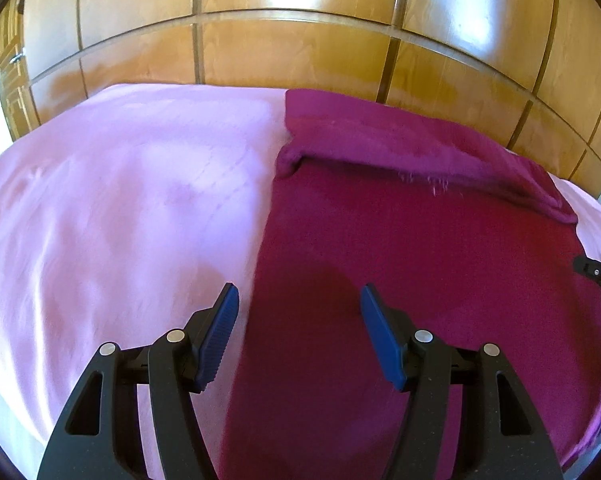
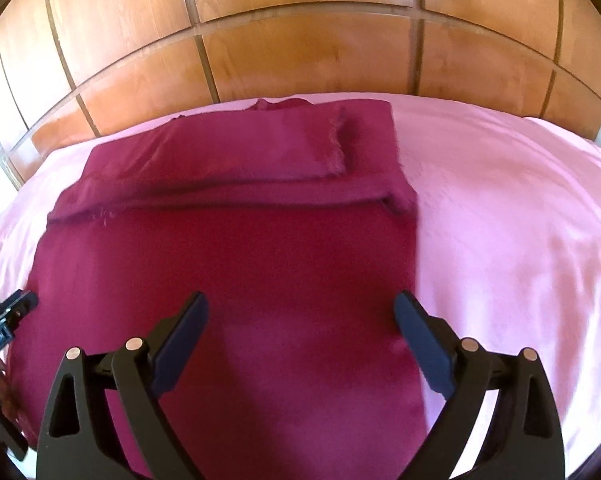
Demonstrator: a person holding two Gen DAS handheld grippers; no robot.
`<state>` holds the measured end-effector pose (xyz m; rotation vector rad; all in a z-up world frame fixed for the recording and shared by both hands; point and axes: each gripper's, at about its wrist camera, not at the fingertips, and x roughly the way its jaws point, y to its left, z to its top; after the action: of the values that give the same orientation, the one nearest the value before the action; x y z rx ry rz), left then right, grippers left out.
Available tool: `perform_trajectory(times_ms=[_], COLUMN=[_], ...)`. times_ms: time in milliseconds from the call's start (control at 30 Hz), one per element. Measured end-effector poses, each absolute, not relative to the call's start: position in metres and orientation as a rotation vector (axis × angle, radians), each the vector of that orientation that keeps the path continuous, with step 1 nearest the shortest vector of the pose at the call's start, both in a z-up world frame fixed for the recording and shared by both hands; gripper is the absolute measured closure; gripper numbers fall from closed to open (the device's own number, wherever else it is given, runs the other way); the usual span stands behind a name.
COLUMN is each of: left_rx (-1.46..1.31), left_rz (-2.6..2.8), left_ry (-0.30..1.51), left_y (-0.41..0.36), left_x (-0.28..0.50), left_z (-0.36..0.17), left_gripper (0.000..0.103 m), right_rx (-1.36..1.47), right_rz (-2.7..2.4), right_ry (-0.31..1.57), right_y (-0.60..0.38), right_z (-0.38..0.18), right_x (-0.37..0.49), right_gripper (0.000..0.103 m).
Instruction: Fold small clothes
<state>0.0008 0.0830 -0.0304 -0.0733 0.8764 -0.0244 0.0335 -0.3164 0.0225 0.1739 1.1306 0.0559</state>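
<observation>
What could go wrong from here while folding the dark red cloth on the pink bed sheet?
1. The folded far band of the dark red woven cloth lies uneven, so further folds may come out crooked.
2. Its frayed threads could snag.
3. The open left claw straddles the cloth's edge, so it might also pinch the smooth pink bed sheet. The open right claw holds nothing.
</observation>
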Motion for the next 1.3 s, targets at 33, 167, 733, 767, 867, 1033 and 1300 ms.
perform_trajectory(times_ms=[33, 167, 733, 767, 867, 1033, 1300], left_rx=[-0.075, -0.068, -0.044, -0.04, -0.012, 0.014, 0.034], left_rz=[-0.022, -0.018, -0.008, -0.008, -0.015, -0.024, -0.21], left_ry=[0.881, 0.891, 0.928, 0.93, 0.942, 0.972, 1.071], left_y=[0.087, 0.095, 0.11, 0.111, 0.111, 0.112, 0.104], left_x=[-0.006, -0.024, -0.083, -0.085, -0.093, -0.104, -0.125], left_z=[-0.031, -0.034, -0.034, -0.034, -0.034, -0.036, -0.039], left_gripper=[0.041, 0.041, 0.037, 0.037, 0.037, 0.037, 0.094], right_rx=[0.178, 0.192, 0.214, 0.213, 0.193, 0.157, 0.127], right_rz=[0.054, 0.048, 0.156, 0.163, 0.18, 0.203, 0.243], right_ry=[1.138, 1.166, 1.272, 1.279, 1.293, 1.312, 1.346], right_y=[-0.32, -0.333, -0.343, -0.343, -0.341, -0.339, -0.339], right_z=[0.024, 0.025, 0.037, 0.038, 0.04, 0.041, 0.041], right_x=[0.027, 0.004, -0.09, -0.094, -0.103, -0.11, -0.112], right_gripper=[0.009, 0.009, 0.011, 0.013, 0.023, 0.045, 0.078])
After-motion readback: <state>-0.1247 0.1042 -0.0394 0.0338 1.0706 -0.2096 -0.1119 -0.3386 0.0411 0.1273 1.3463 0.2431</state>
